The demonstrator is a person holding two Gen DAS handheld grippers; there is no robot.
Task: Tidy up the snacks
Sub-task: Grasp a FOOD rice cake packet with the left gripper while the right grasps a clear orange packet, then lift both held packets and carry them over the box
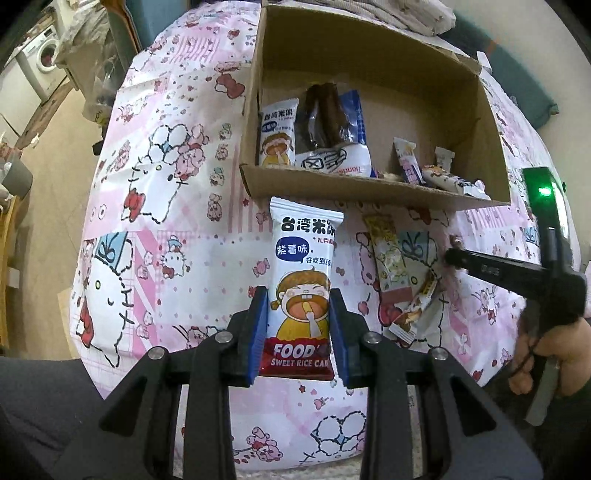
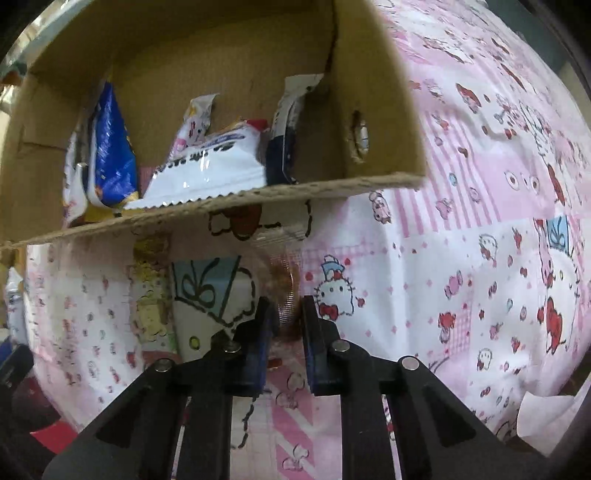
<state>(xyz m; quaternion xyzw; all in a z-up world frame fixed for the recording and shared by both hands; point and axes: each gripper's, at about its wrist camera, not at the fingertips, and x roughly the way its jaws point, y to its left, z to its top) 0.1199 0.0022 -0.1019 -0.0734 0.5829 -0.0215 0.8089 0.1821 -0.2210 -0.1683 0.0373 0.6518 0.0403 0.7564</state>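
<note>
My left gripper [image 1: 299,295] is shut on a white sweet rice cake packet [image 1: 303,258] with a cartoon child, held over the pink cloth just below the cardboard box [image 1: 332,184]. Several snack packets lie in the box, among them a matching rice cake packet [image 1: 277,136] and a dark sausage-like pack [image 1: 325,114]. My right gripper [image 2: 286,301] is shut on a clear-wrapped brown round snack [image 2: 286,280] near the box's front wall [image 2: 258,195]. A yellowish packet [image 1: 386,254] and a small slim packet [image 1: 413,314] lie on the cloth.
A pink cartoon-print cloth [image 1: 166,221] covers the surface. The right tool's black body [image 1: 517,271] and the hand holding it [image 1: 535,354] fill the right side. A washing machine [image 1: 44,59] stands far left and folded fabric [image 1: 406,14] lies behind the box.
</note>
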